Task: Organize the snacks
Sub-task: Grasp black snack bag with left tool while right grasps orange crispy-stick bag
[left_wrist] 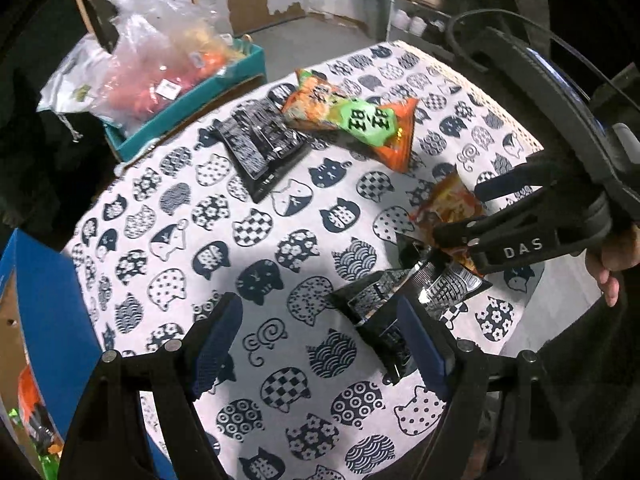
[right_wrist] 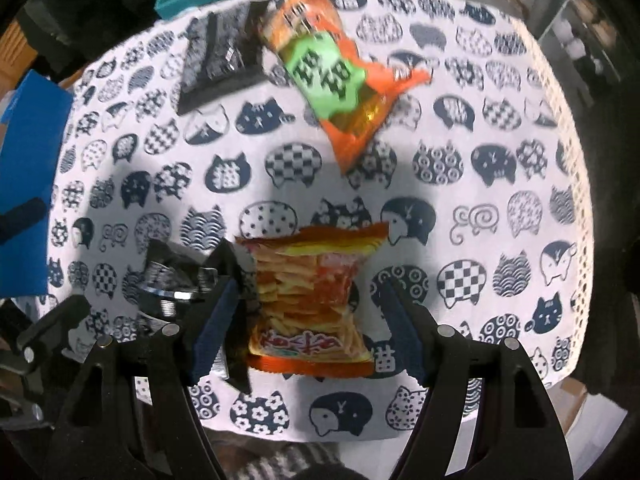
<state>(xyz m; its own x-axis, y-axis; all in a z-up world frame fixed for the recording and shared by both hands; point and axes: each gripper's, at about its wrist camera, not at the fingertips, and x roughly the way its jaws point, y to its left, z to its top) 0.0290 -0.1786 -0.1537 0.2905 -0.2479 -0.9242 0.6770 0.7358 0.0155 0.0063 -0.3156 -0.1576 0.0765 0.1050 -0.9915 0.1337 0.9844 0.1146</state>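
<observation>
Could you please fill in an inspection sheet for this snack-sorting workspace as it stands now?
Surface: table under a cat-print cloth, lit, with shadows across the middle.
Job's things: fries packet between the open jaws of the right gripper; black packet beside it; green-orange bag and black packet stack at the far side.
Clutter: nothing seen on the cloth.
Grippers: left gripper open, holding nothing.
Cables: black cable looping above the right gripper.
Surroundings: teal box holding plastic-bagged items; blue box at the table's left; shelf behind.
</observation>
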